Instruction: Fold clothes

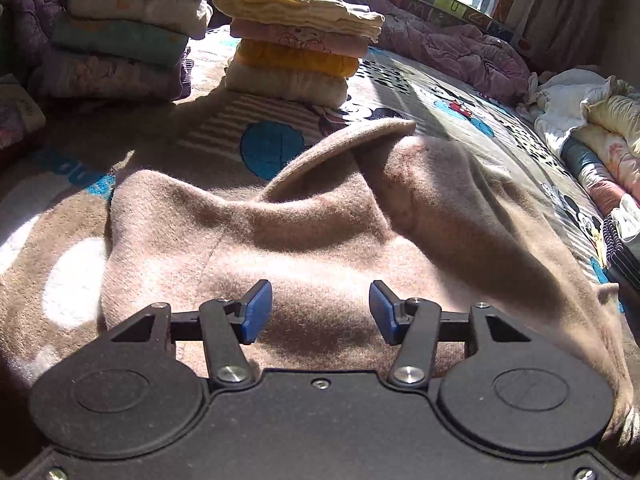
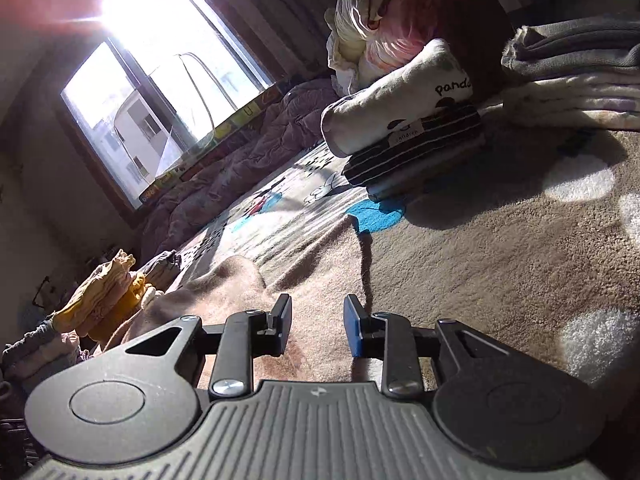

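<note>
On a bed covered by a cartoon-mouse printed blanket point(image 1: 440, 92), two stacks of folded clothes stand toward the far left corner: a stack of four in grey, cream, teal and purple point(image 1: 124, 32), and to its right a stack of four in pale yellow, pink, mustard and cream point(image 1: 296, 40). In front of them lies one fuzzy tan-brown knit garment point(image 1: 280, 232), partly spread in the middle of the bed with one flap raised. The left gripper point(image 1: 320, 310) hovers over it, its blue pads apart with nothing pinched between them. In the right wrist view, the right gripper point(image 2: 317, 326) is parted a little and grips nothing; beyond it sits a white folded piece reading "panda" point(image 2: 400, 96) atop a dark striped piece labelled "children" point(image 2: 416, 148).
</note>
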